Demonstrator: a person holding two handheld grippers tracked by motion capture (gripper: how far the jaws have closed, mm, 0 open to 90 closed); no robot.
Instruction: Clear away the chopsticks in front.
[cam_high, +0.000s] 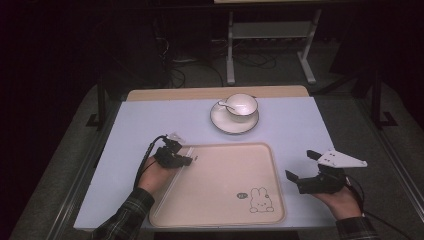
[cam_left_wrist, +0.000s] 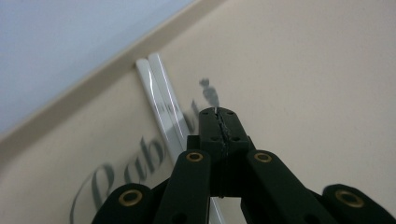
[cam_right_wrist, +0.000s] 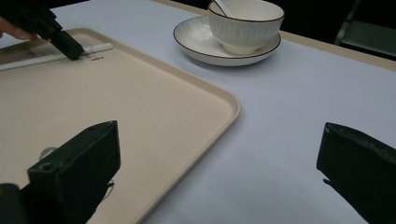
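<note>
The left gripper (cam_left_wrist: 218, 112), jaws pressed together on nothing, hovers just beside 2 white chopsticks (cam_left_wrist: 161, 100) lying against the tray (cam_high: 260, 150) wall. They may roll or slip when pinched so near the rim. The right gripper (cam_high: 300, 166) waits wide beside the tray.

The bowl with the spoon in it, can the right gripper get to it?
Probably yes. The right gripper is open beside the tray, and bare table lies between it and the bowl on its saucer.
</note>
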